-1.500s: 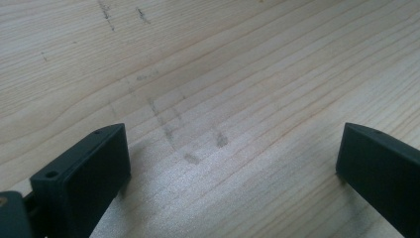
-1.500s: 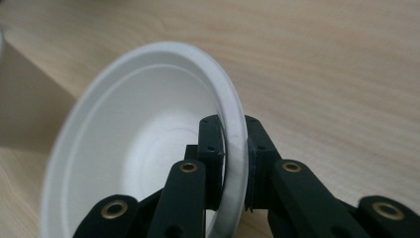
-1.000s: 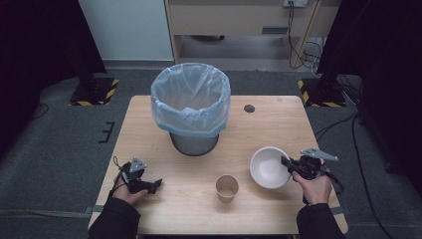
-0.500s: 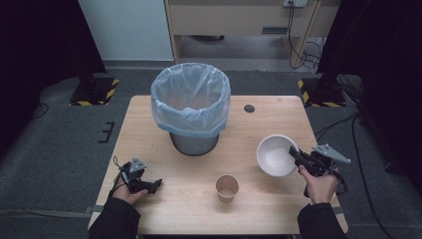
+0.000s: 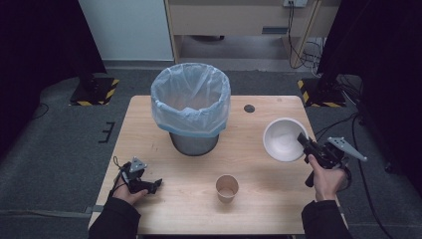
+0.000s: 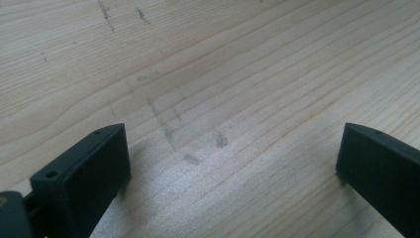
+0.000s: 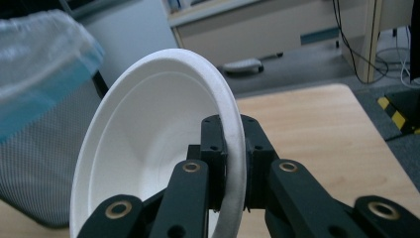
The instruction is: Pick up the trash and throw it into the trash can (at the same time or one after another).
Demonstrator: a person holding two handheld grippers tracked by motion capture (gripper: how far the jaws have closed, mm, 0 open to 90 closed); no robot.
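Right of the bin, off the table: right gripper clamped on rim of white bowl, bowl lifted & tilted, inside facing bin. Right hand under it, forearm up from near edge. Left of bin & nearer: left gripper low on tabletop, jaws wide apart, nothing btwn, hand wrapped round it. Paper cup upright, in front of bin, btwn both hands.

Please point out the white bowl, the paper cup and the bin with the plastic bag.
white bowl (image 5: 282,139): high view, inner bottom.
paper cup (image 5: 227,188): high view, open mouth.
bin (image 5: 194,143): high view, grey wall under the bag.
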